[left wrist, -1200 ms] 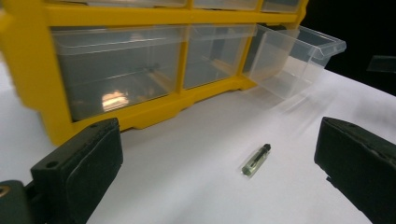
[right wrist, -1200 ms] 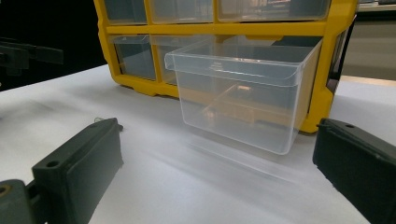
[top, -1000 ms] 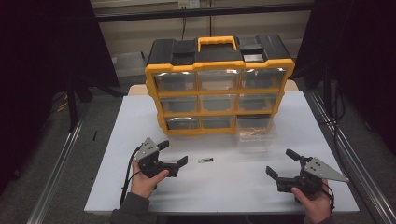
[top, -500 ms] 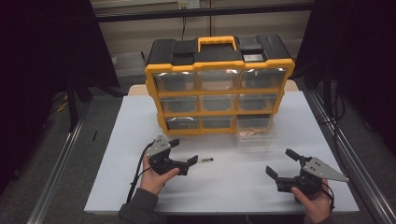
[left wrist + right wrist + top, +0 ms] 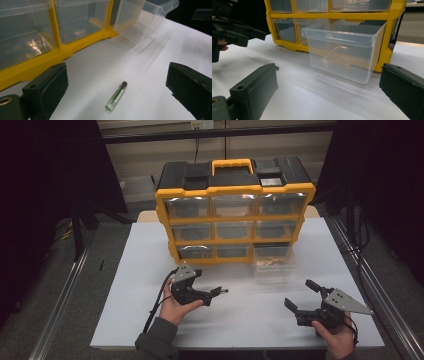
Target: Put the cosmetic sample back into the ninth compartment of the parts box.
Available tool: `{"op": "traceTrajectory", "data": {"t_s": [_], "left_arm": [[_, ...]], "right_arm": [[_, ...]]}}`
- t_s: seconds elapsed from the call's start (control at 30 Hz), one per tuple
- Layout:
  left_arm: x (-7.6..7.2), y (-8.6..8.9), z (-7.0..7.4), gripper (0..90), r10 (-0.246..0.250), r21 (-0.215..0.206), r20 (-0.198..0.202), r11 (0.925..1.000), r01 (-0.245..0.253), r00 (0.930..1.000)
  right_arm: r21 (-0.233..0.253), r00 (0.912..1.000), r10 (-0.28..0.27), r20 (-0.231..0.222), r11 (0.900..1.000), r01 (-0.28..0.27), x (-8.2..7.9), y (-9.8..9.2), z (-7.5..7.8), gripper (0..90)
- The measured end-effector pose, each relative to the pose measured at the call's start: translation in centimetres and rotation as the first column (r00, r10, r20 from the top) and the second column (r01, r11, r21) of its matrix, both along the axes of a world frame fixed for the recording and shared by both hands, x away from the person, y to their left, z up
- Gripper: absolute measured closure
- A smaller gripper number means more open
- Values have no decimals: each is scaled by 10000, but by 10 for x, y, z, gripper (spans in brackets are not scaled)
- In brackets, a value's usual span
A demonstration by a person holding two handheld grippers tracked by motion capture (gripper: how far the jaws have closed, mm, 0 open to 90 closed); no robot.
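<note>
Left gripper [image 5: 216,293] mid-table, jaws wide apart, small glass vial [image 5: 116,99] lying flat on the white table [image 5: 130,270] between them, not touching either. Yellow-black drawer cabinet [image 5: 235,210] at the far edge; its bottom-right clear drawer [image 5: 342,50] pulled out. Right gripper [image 5: 302,296] near the front right corner, jaws wide, empty.

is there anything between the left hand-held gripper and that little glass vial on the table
Nothing visible. The left hand-held gripper has its jaws open, and the small vial lies flat on bare white table between them. The yellow organizer and its pulled-out clear drawer sit farther back.
</note>
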State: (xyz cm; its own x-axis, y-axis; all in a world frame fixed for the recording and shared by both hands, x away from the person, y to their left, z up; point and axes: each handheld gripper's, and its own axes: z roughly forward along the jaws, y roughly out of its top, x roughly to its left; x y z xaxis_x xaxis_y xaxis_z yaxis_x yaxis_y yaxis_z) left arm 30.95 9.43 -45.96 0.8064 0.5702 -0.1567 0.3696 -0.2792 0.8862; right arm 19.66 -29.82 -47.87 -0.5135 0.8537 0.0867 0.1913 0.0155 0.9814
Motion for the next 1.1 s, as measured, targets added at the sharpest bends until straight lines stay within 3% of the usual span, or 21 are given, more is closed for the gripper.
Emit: {"op": "traceTrajectory", "data": {"t_s": [0.2, 0.43, 0.63, 0.73, 0.77, 0.87, 1.07, 1.1], "left_arm": [[3, -4, 0, 144, -331, 298, -228, 9990, 338, 9992], [8, -9, 1, 254, -804, 1132, -637, 9897, 872, 9947], [11, -9, 1, 368, -843, 1245, -786, 9878, 937, 9933], [12, -13, 3, 407, -1005, 1777, -886, 9773, 1150, 9910], [12, -15, 3, 418, -1134, 1688, -943, 9773, 1282, 9891], [13, -19, 5, 457, -1292, 1932, -996, 9702, 1466, 9866], [17, -23, 4, 531, -1403, 1990, -1204, 9665, 1623, 9828], [16, -24, 4, 556, -1209, 2304, -1143, 9623, 1447, 9861]], "right_arm": [[-48, 10000, 81, -56, 10000, -81, 0, 0, 0, 8], [-62, 9999, 91, -73, 9999, -91, 0, 0, 0, 9], [-55, 10000, 59, -32, 10000, -59, 0, 0, 0, 9], [-24, 10000, 74, -38, 10000, -74, 0, 0, 0, 9], [-47, 10000, 67, -14, 10000, -67, 0, 0, 0, 9], [-29, 10000, 65, 10, 10000, -64, 0, 0, 0, 9], [-35, 10000, 94, -2, 9999, -94, 0, 0, 1, 9], [-54, 10000, 100, 7, 9999, -100, 0, 0, 1, 9]]}}
